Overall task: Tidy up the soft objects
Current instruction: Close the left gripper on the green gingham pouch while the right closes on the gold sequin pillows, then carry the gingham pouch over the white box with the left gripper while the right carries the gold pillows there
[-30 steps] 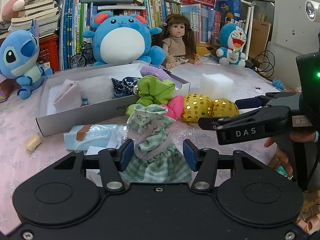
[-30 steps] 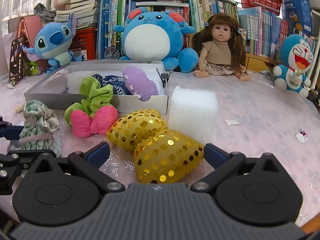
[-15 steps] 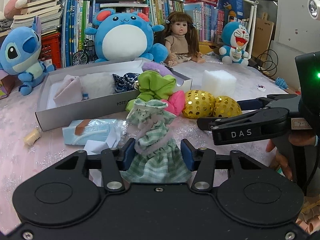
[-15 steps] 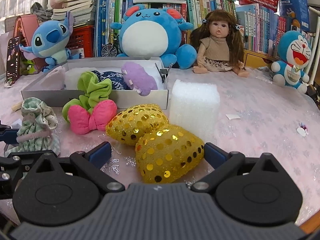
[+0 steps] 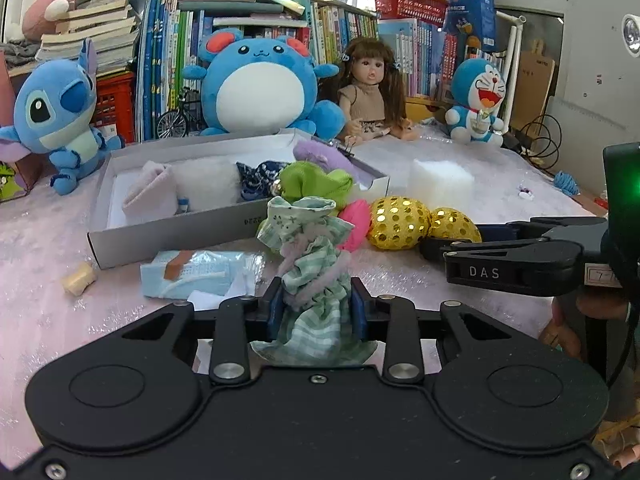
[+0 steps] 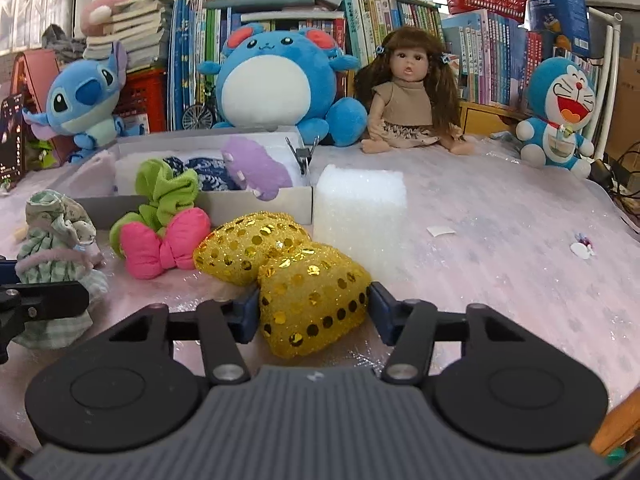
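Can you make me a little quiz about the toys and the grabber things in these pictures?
1. True or false: the left gripper is squeezing the green checked pouch.
2. What does the right gripper pinch: A) pink bow, B) gold sequin bow, C) white foam block?
3. Fill in: the purple plush lies on the corner of the ____.

Key: 1 true; 2 B; 3 box.

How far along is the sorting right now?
Partly done: several soft pieces already lie in the white box. In hand: left gripper pinches the green checked pouch; right gripper closes on the gold sequin bow. Left: the pink-green bow.
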The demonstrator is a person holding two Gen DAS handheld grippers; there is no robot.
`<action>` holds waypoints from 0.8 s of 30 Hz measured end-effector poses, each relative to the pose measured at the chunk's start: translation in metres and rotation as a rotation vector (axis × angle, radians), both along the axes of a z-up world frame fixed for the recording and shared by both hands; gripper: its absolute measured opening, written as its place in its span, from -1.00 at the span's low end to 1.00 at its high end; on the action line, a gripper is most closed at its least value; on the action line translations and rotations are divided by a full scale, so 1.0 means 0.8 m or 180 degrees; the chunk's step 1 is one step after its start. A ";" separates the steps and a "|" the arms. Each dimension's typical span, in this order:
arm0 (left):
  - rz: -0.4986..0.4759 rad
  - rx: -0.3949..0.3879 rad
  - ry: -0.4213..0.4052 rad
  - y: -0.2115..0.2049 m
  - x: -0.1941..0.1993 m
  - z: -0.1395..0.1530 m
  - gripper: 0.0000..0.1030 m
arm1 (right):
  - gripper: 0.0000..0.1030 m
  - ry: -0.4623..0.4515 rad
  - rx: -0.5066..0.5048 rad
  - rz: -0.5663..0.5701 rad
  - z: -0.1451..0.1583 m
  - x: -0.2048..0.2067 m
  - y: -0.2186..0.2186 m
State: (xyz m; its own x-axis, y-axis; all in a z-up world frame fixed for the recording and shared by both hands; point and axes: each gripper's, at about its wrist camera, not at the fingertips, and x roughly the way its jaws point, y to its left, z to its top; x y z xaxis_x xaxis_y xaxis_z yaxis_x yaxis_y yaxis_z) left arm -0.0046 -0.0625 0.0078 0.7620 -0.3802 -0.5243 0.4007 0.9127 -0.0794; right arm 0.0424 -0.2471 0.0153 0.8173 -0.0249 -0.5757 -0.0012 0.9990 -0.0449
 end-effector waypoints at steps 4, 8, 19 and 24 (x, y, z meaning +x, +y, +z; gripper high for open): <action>0.0004 -0.0083 -0.0092 0.004 -0.005 0.015 -0.39 | 0.12 -0.0067 0.0022 0.0019 0.009 -0.006 0.001; 0.0059 -0.0174 -0.0114 0.009 -0.002 0.030 -0.39 | 0.12 -0.0158 0.0006 0.0034 0.021 -0.011 0.004; 0.0354 -0.0285 -0.0108 0.042 0.032 0.057 -0.38 | 0.14 -0.0469 -0.0066 -0.0004 0.057 -0.011 0.000; 0.0502 -0.0275 -0.0167 0.061 0.053 0.070 -0.38 | 0.15 -0.0514 -0.0033 0.0002 0.065 0.000 -0.002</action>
State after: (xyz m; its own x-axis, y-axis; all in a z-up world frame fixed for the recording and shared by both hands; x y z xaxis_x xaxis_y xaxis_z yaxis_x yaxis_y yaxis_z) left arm 0.0381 -0.0140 0.0640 0.8411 -0.2957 -0.4529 0.2589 0.9553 -0.1430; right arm 0.0422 -0.2485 0.0676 0.8992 -0.0296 -0.4365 0.0062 0.9985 -0.0548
